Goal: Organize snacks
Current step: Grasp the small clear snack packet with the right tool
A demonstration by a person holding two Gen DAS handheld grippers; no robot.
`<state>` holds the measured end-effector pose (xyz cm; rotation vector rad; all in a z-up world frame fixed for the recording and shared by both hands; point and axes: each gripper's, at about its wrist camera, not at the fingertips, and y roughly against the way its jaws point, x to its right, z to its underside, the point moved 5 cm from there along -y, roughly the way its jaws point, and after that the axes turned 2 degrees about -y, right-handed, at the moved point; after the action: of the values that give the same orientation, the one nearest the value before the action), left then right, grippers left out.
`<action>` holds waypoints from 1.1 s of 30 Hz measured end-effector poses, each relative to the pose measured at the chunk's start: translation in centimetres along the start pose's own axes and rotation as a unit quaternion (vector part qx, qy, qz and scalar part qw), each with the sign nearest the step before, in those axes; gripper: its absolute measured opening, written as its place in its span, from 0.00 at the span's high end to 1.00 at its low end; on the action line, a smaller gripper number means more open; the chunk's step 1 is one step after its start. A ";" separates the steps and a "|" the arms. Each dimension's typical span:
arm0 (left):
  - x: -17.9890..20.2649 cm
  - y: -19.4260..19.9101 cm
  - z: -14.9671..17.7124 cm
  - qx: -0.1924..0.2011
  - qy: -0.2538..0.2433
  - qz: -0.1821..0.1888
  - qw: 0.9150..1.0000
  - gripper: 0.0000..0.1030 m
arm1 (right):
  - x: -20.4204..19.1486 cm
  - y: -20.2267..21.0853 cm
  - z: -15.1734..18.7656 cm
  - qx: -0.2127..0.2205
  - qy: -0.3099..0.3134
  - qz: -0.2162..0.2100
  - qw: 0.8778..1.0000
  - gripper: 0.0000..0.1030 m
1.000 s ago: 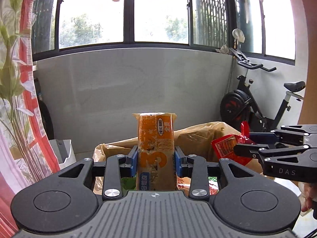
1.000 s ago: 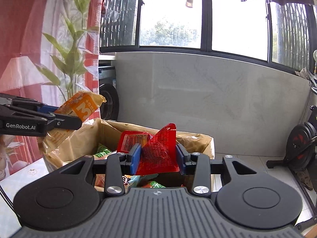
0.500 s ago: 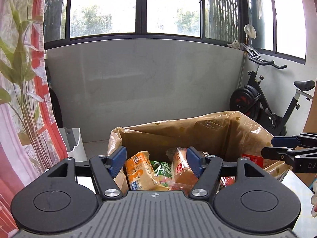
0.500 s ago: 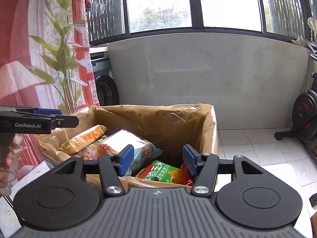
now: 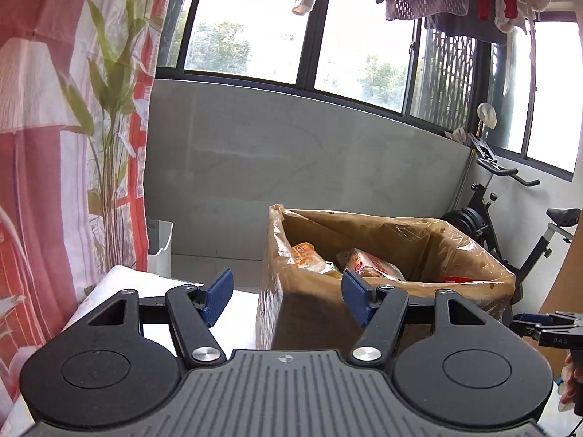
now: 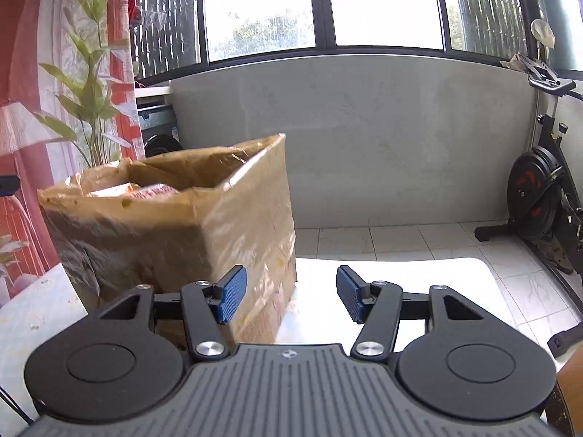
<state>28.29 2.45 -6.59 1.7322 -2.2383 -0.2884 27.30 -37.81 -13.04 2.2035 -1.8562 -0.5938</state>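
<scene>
The snacks [image 5: 359, 267] are seen lying inside the plastic-lined cardboard box [image 5: 313, 313], which is set on the white table [image 6: 393, 276]. The left hand-held gripper [image 5: 287, 296] and the right hand-held gripper [image 6: 288, 293] are both held apart and empty, just before the box.

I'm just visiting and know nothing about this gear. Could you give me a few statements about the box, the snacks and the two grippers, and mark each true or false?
1. The left gripper holds a snack. False: it is open, nothing between its pads.
2. Snack packets lie inside the cardboard box. True.
3. The right gripper is open and empty. True.
4. The box's top is sealed shut. False: it is open, with a plastic liner inside.
5. An exercise bike stands on the tiled floor. True.
</scene>
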 end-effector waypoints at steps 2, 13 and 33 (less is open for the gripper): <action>-0.3 0.5 1.1 -0.002 0.017 -0.006 1.000 0.34 | 0.5 -0.5 2.1 -0.018 -0.001 0.007 1.000 0.43; -0.6 -1.1 6.5 -0.068 0.024 -0.036 0.997 0.35 | 0.5 -4.0 10.0 -0.104 0.025 0.039 0.993 0.65; 2.3 -4.8 13.9 -0.179 -0.013 -0.014 0.984 0.35 | 0.5 -3.1 12.2 -0.080 0.028 0.032 0.996 0.79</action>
<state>27.26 -1.29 -20.94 1.5729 -2.0273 -0.6785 24.96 -36.45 -25.39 2.0302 -1.7780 -0.6377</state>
